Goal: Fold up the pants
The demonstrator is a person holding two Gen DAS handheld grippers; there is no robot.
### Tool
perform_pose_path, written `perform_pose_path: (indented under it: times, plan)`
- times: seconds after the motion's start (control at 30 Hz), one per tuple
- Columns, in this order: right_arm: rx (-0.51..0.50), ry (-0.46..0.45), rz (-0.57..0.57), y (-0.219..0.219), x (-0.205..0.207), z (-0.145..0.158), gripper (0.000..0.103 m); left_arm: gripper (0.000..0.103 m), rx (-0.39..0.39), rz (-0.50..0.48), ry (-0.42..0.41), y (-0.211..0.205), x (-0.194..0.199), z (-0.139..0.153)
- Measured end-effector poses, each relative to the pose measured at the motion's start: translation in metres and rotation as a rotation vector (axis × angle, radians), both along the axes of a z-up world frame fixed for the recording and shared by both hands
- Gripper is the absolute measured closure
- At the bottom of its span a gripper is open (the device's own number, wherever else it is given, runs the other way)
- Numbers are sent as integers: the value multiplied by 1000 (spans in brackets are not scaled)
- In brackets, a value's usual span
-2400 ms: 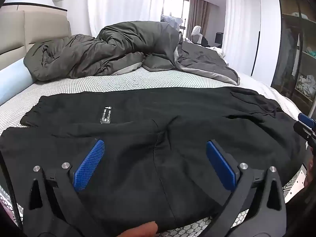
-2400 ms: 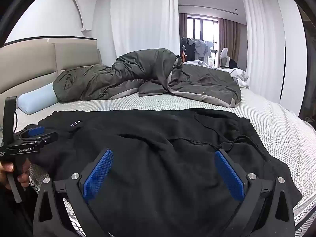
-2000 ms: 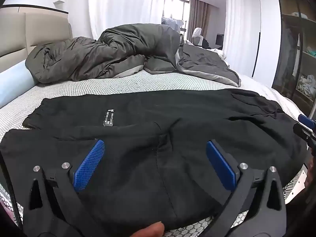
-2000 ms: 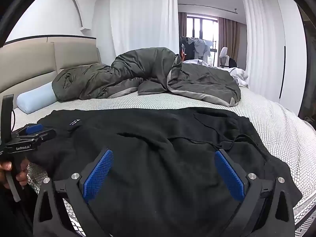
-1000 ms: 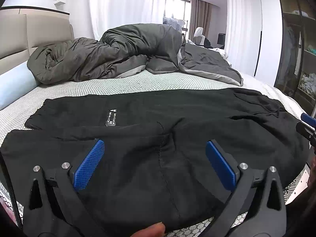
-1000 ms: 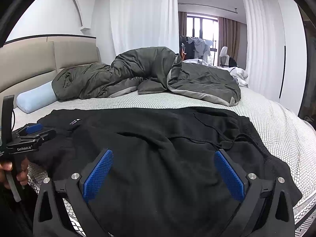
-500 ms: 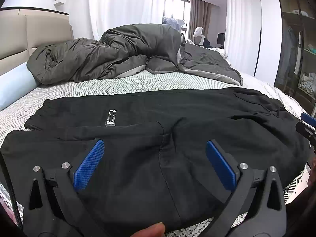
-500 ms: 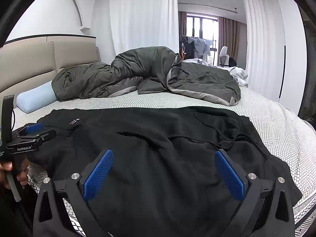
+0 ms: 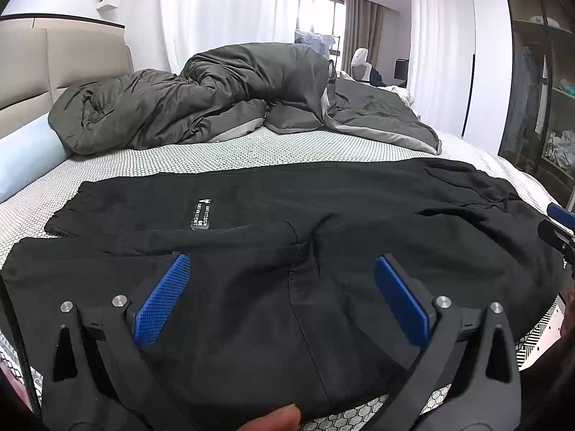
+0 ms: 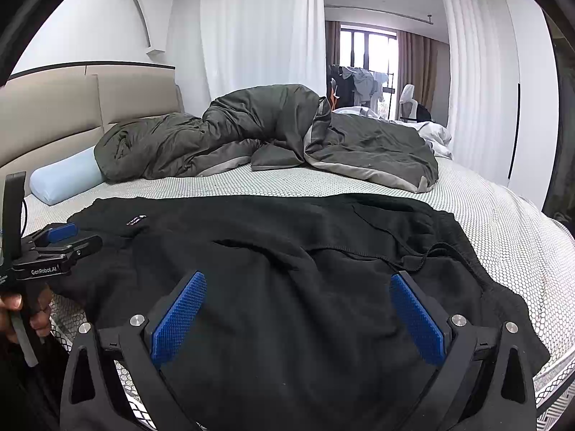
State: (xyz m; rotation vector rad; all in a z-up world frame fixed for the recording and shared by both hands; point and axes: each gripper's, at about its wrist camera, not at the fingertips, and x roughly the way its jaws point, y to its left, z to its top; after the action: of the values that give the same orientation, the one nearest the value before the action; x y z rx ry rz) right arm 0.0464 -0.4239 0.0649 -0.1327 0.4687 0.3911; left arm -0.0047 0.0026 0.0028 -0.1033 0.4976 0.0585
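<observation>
The black pants [image 9: 323,237] lie spread across the near part of the bed [image 9: 222,154], on the honeycomb-patterned sheet, with the leg ends toward the left, where a small label [image 9: 200,214] shows, and the waistband with its drawstring [image 10: 424,255] toward the right. One leg seems already laid over the other, so I judge that the lengthwise fold is done and the step in hand is to prepare the next fold, across the length. The left gripper [image 9: 282,298] hovers over the middle of the fabric with its blue pads wide apart and nothing between them; the right gripper [image 10: 298,319] hovers over the waist part in the same way, its fingers spread and empty. Neither touches the cloth, as far as I can tell. The next move, in my opinion, calls for each gripper to go down to an edge of the pants, pinch both layers together, and carry one end over the other without dragging the lower layer. The cloth is soft and a little wrinkled near the drawstring, so it can bunch or slip. A thumb tip [image 9: 273,420] shows at the bottom edge of the left view. Behind the pants a crumpled grey duvet [image 10: 273,136] and a pale blue bolster pillow [image 10: 64,179] lie well apart from them, so nothing stands in the way.
</observation>
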Motion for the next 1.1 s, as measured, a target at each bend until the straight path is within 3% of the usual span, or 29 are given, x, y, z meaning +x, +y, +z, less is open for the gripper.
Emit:
perform_pose_path:
  times: [1.1]
  plan:
    - [-4, 15, 1, 1, 2, -1, 0, 1, 6, 7, 7, -2, 2, -1]
